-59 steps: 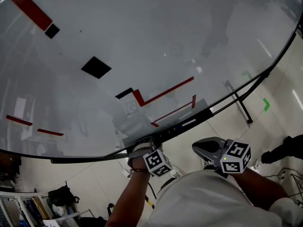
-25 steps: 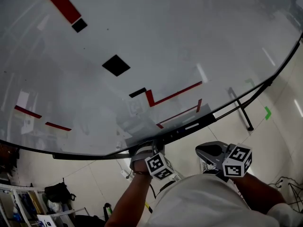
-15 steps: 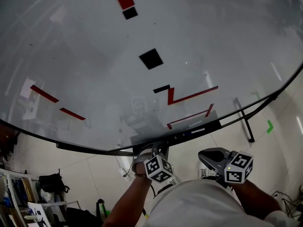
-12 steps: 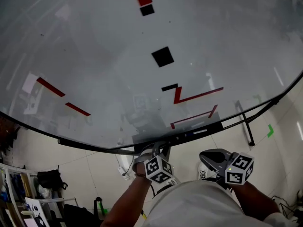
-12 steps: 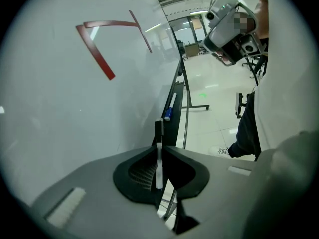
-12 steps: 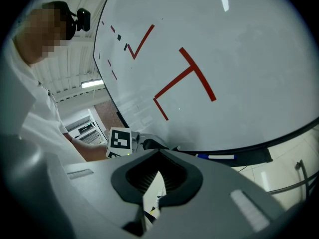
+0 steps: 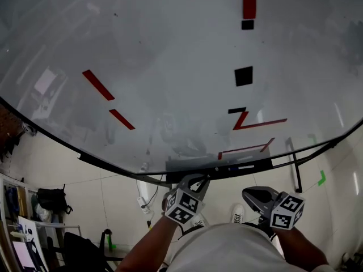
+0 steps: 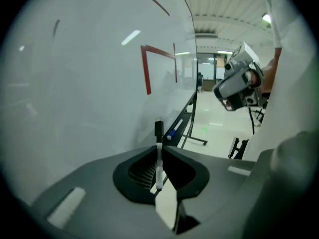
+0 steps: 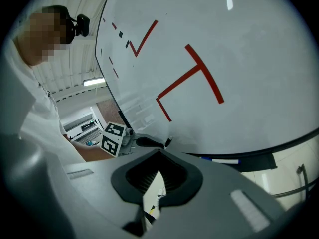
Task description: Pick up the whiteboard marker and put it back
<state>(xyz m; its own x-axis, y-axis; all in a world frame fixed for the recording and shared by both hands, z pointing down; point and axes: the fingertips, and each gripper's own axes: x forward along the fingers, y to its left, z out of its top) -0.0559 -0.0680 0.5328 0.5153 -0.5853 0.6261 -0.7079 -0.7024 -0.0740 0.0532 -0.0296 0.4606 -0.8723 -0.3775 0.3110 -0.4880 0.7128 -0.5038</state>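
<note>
Head view looks steeply down the whiteboard [image 7: 170, 67], with left gripper [image 7: 194, 181] and right gripper [image 7: 249, 194] at 6 o'clock. Each gripper view, close along the board, shows the other.

Person wears a white short-sleeved shirt [image 7: 238, 253]; it fills the bottom centre of the head view, and the same white fabric runs down the left edge of the right gripper view. Black head-mounted unit [image 9: 79, 25] at upper left of that view. Left gripper [image 7: 195, 181] and right gripper [image 7: 246, 192] have matte grey, rounded plastic shells. Each carries a cube with black-and-white square markers: left cube [image 7: 182, 207], right cube [image 7: 286, 212]. In its own camera each body is a wide grey wedge with a dark ribbed recess [image 8: 142, 171] behind the jaws and pale rectangular inlays [image 8: 67, 208] on the flanks.
</note>
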